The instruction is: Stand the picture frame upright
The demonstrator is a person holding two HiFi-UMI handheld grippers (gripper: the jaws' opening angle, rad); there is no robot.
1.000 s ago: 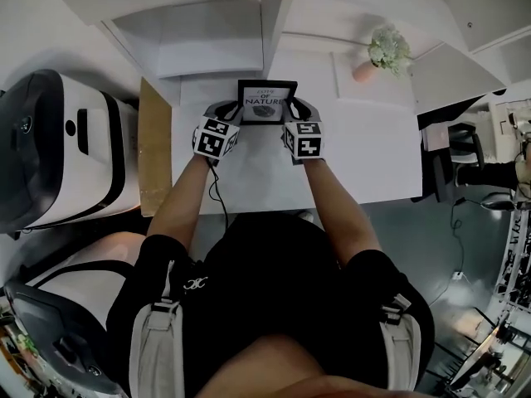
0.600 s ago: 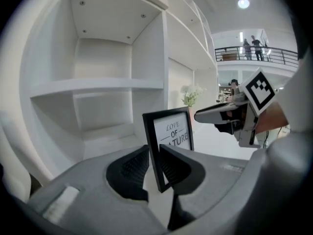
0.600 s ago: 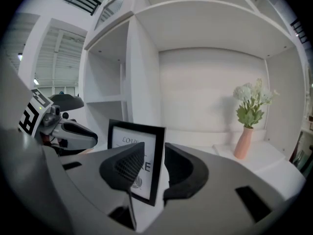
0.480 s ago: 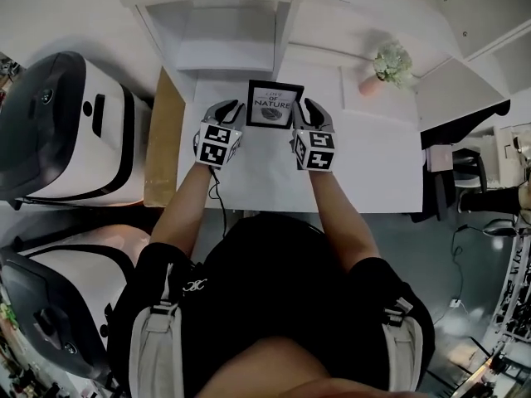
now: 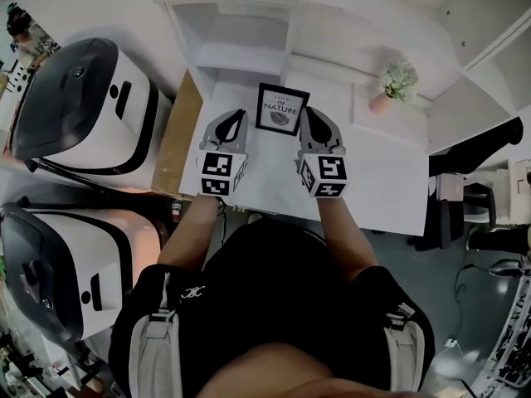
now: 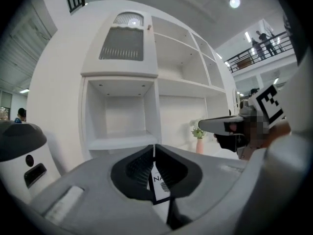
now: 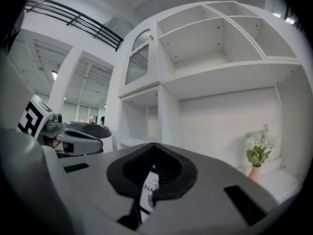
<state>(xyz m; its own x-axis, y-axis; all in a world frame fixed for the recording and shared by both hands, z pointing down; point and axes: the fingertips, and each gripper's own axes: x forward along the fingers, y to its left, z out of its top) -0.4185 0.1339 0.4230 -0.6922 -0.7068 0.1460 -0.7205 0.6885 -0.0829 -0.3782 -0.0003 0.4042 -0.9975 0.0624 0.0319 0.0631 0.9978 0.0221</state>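
The black picture frame point(image 5: 282, 110) with a white print stands upright on the white desk point(image 5: 373, 172), facing me. My left gripper point(image 5: 239, 118) hovers just left of it and my right gripper point(image 5: 305, 118) just right of it, both raised and off the frame. In the left gripper view the jaws point(image 6: 154, 151) meet at their tips, and part of the frame point(image 6: 159, 185) shows through the gap below them. The right gripper view shows the same: the jaws point(image 7: 154, 148) are shut and empty, with the frame point(image 7: 148, 192) beyond.
A pink vase of white flowers point(image 5: 397, 83) stands at the desk's back right. White shelf cubbies point(image 5: 241, 48) rise behind the frame. Two large white and dark machines point(image 5: 91, 98) sit left of the desk, beside a wooden panel point(image 5: 178, 131).
Both grippers have let go of the frame's sides, drawn back toward me and closed. The frame stays standing on its own.
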